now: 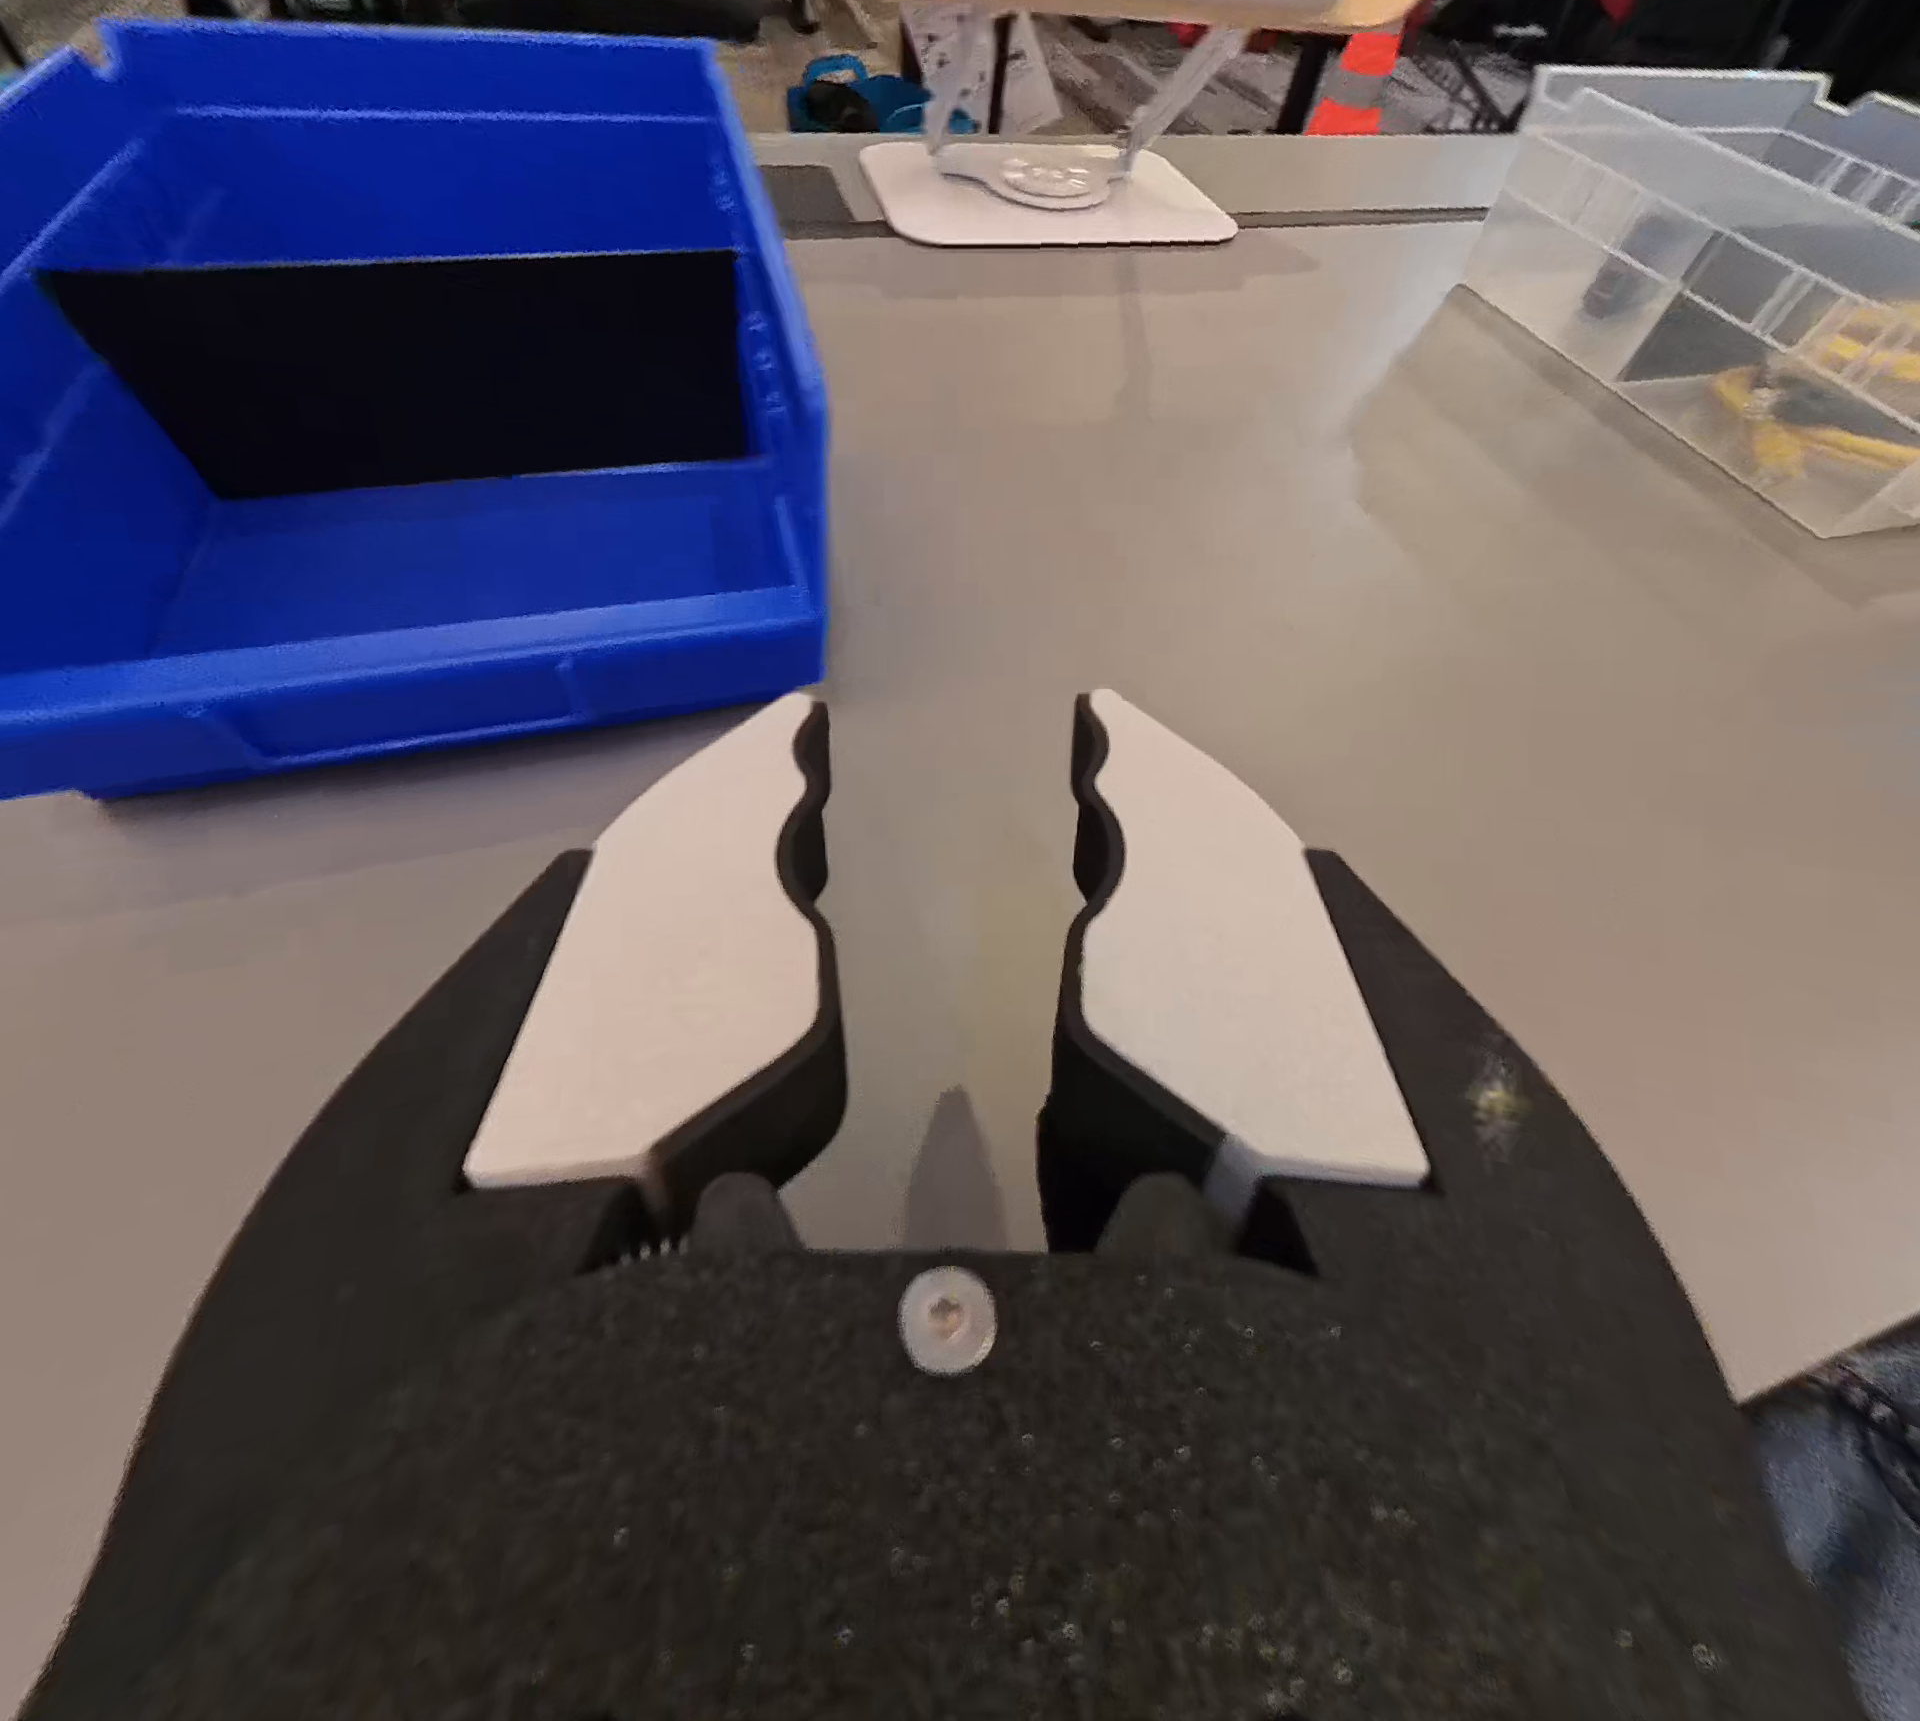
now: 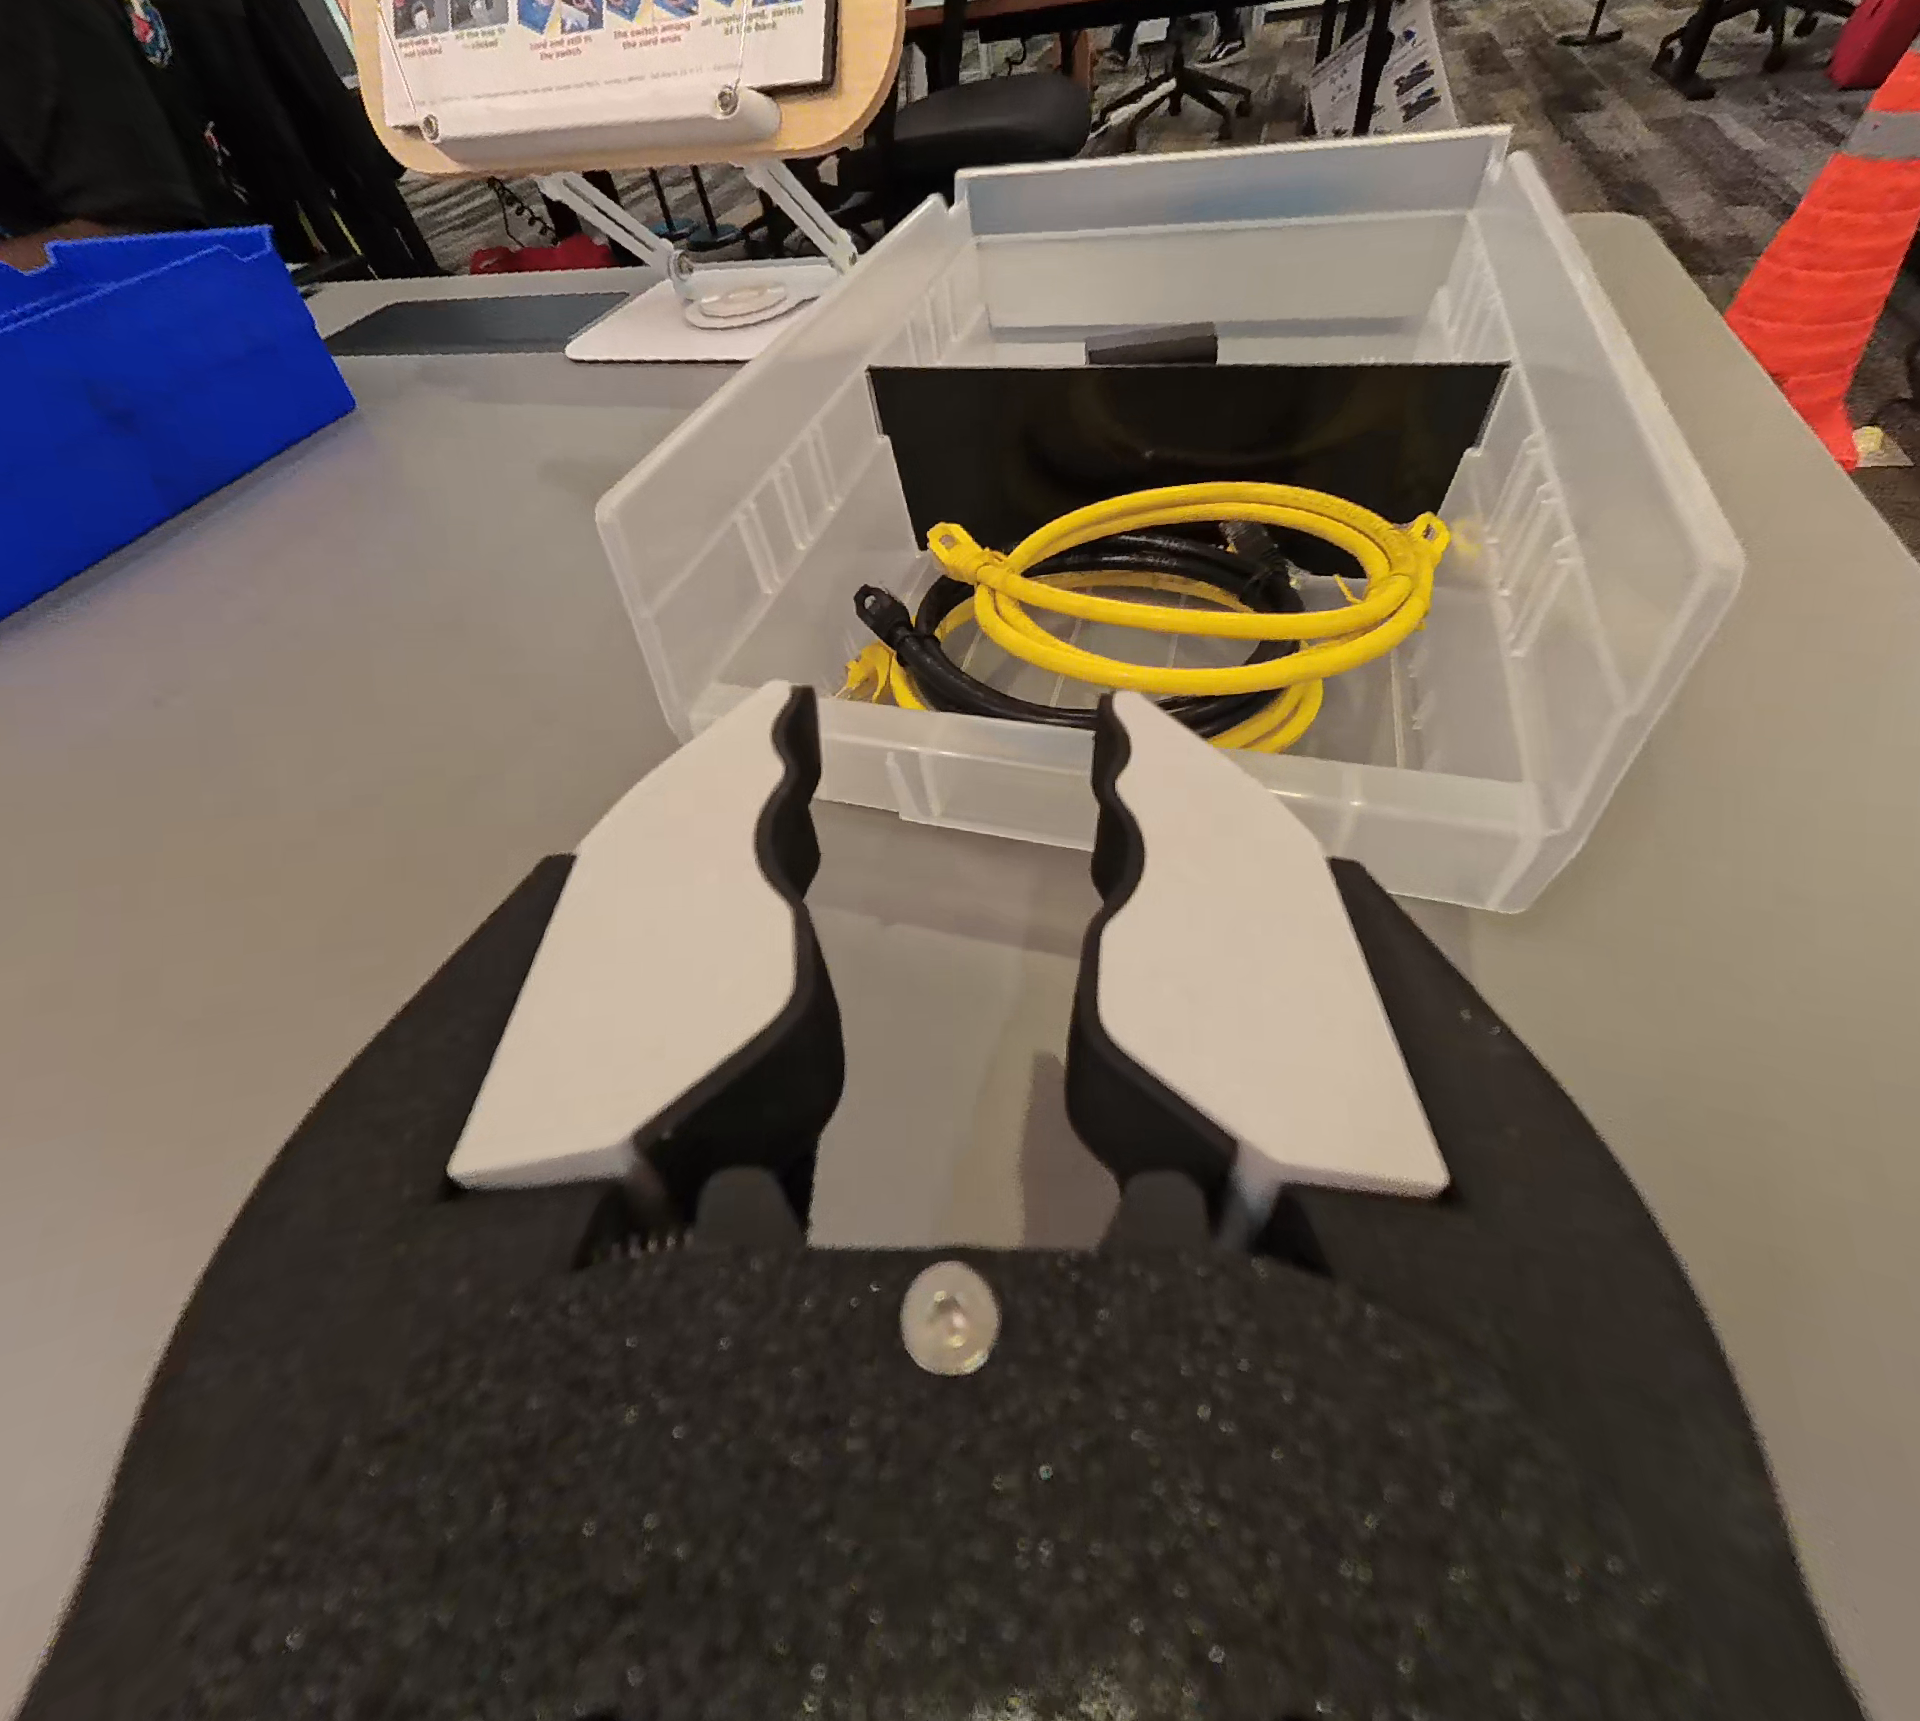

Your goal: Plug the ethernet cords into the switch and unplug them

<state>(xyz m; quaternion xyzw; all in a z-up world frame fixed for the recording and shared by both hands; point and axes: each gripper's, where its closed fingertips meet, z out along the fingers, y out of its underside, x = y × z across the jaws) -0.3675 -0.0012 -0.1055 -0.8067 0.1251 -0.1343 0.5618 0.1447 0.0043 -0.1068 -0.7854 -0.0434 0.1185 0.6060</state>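
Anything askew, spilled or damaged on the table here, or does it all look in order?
Nothing stands out. The yellow cords and black cord lie coiled inside the clear bin, in front of its black divider. The blue bin sits upright, its front section bare. Both grippers are open, holding nothing.

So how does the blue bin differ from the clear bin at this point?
The blue bin is opaque and its front section lies empty; the clear bin is see-through and holds coiled yellow cords and a black cord. The blue bin sits left on the table, the clear bin right. Both have an upright black divider.
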